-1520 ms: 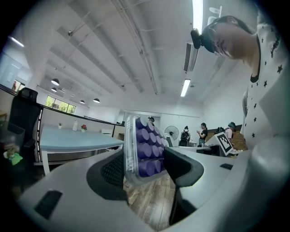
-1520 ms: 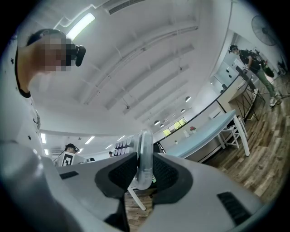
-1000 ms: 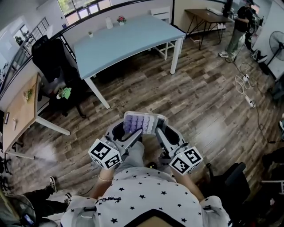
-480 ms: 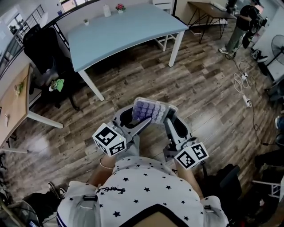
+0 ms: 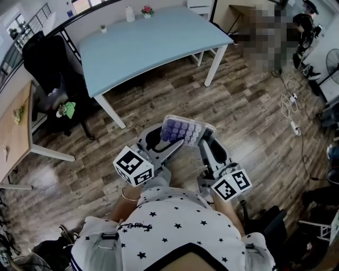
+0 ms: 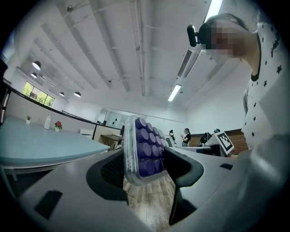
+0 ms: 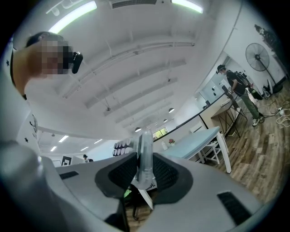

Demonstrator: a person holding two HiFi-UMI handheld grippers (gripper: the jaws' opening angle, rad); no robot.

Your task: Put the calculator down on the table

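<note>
Calculator (image 5: 183, 132) is held in the air over the wood floor (image 5: 254, 116), short of the table's (image 5: 153, 42) near edge and not on it. Left gripper (image 5: 161, 142) is set wide, its pads bearing on back and keys. Right gripper (image 5: 207, 144) is set narrow, pinched on the clear edge.

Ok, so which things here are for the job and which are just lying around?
For the job:
calculator, held by the left tongs and the right tongs
light blue table, where it should go

Just lying about:
black office chair
potted flowers
white bottle
wooden desk
floor cables
fan
</note>
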